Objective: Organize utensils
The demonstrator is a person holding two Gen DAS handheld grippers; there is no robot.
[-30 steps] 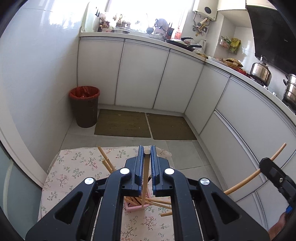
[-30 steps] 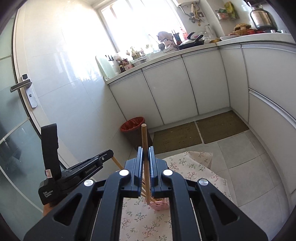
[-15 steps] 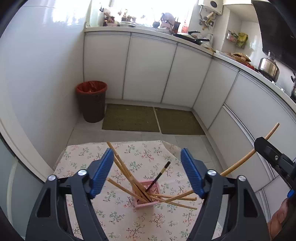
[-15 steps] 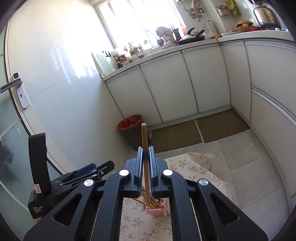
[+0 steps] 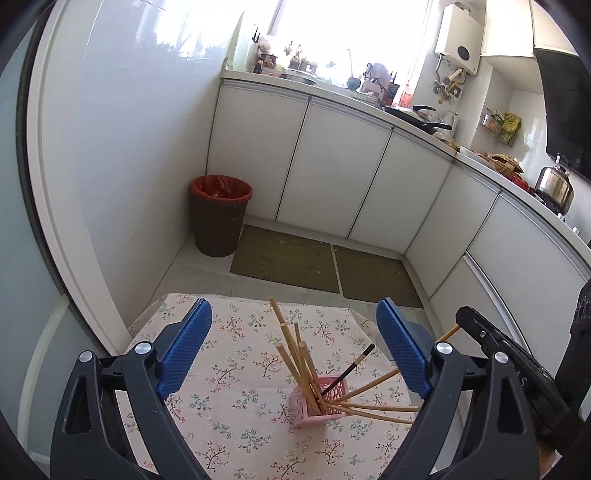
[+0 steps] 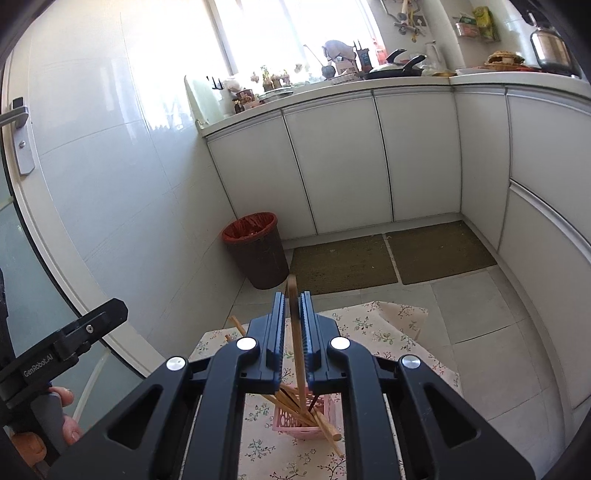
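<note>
The left gripper (image 5: 293, 354) has just opened wide, nothing between its jaws. The right gripper (image 6: 291, 332) has just parted slightly; a wooden chopstick (image 6: 295, 332) stands in the gap, its lower end in the pink holder (image 5: 317, 406), lower centre of the frame.

Blown-out window (image 5: 354, 33) glare, perhaps overexposed

Home kitchen for sure: white cabinets (image 5: 343, 170) ahead of the jaws, frying pan (image 5: 424, 120), kettle (image 5: 554, 184), bin (image 5: 220, 216).
</note>
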